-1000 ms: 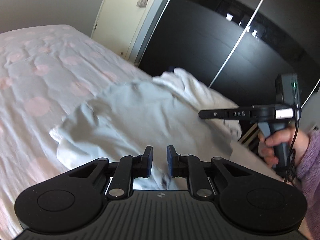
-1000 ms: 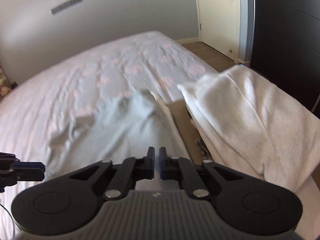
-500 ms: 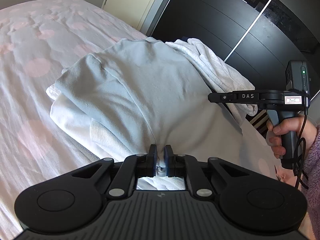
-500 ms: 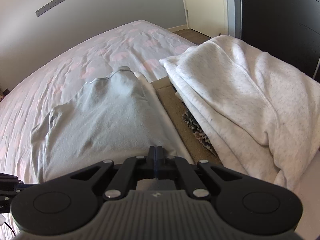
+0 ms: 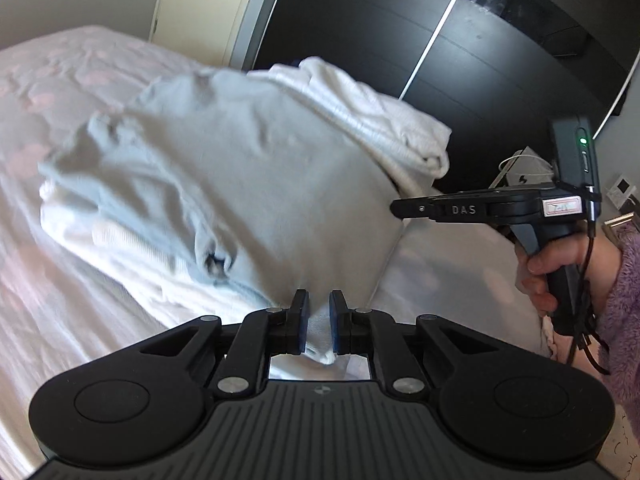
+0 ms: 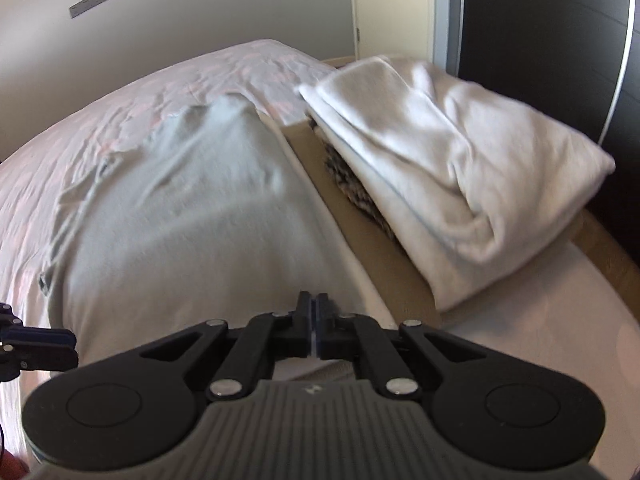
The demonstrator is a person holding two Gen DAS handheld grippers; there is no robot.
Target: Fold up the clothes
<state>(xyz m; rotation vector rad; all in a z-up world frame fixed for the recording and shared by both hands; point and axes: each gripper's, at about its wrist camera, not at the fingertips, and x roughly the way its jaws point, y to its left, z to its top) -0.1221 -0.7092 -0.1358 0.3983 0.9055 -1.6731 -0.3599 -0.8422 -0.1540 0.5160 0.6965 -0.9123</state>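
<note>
Pale grey shirt (image 5: 240, 184) fills the middle of both frames, draped over a pink-patterned bed (image 5: 60, 80). Left gripper (image 5: 319, 312) pinches its near hem – cloth bunches between the pads. Right gripper (image 6: 313, 312) is pressed together, seemingly on the same hem. White folded garment (image 6: 440, 152) lies upper right.

Both claws closed on pale blue shirt (image 5: 248, 184), hem drawn nearer

Pale grey-blue shirt (image 5: 248, 184), wrinkled, spread on the bed (image 5: 72, 320), just beside a folded white garment (image 6: 448, 176), near edge lifted.
</note>
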